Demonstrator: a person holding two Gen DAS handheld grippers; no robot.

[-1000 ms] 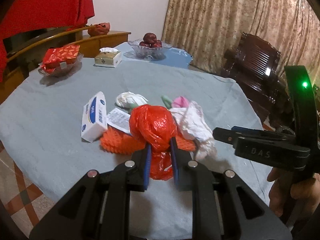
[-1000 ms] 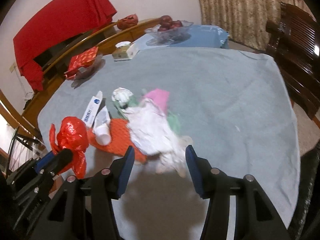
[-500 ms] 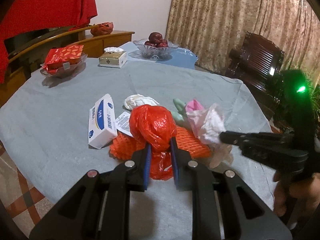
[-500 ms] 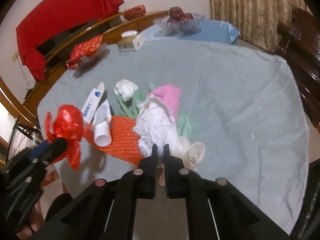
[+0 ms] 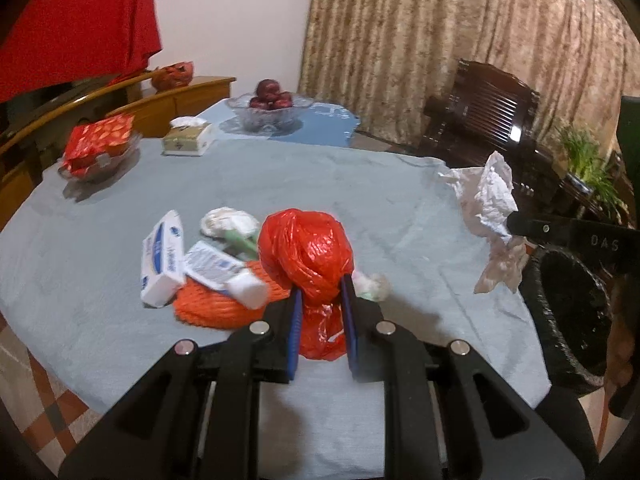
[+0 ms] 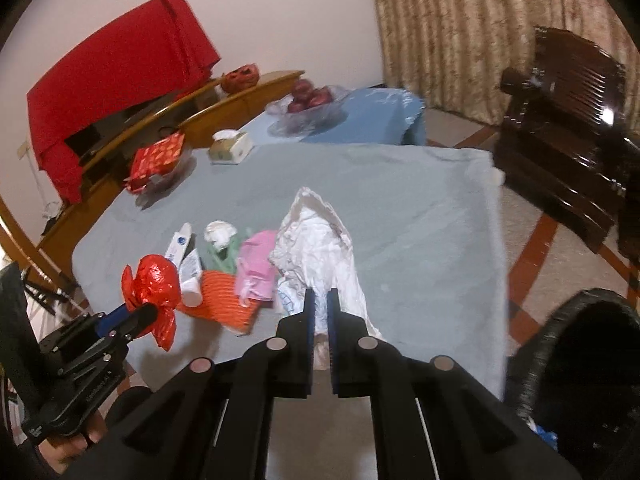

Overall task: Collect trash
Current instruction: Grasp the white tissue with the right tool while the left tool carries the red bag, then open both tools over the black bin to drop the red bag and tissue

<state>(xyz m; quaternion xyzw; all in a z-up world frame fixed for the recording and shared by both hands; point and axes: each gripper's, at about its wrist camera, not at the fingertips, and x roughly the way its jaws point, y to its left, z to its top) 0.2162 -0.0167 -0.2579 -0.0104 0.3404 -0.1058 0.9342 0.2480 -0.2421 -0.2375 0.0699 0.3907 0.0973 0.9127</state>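
My left gripper (image 5: 320,292) is shut on a knotted red plastic bag (image 5: 306,252), held above the table's near edge; the same red plastic bag (image 6: 154,280) shows at the left of the right wrist view. My right gripper (image 6: 318,294) is shut on a crumpled white plastic bag (image 6: 320,248), lifted off the table. In the left wrist view that white plastic bag (image 5: 490,204) hangs at the right, just above a black-lined trash bin (image 5: 568,304). The trash bin (image 6: 584,364) stands beside the table's right edge. Left on the table are an orange foam net (image 5: 216,304), a white box (image 5: 162,258), a tube (image 5: 224,272) and a pink scrap (image 6: 256,264).
The table (image 5: 280,184) has a grey-blue cloth. At its far side stand a tissue box (image 5: 188,140), a dish of red packets (image 5: 100,148) and a glass fruit bowl (image 5: 270,110). A dark wooden chair (image 5: 480,120) stands beyond the right edge.
My right gripper closed on the white bag and lifted it off the pile toward the bin at the right. My left gripper, still holding the red bag, rose a little.
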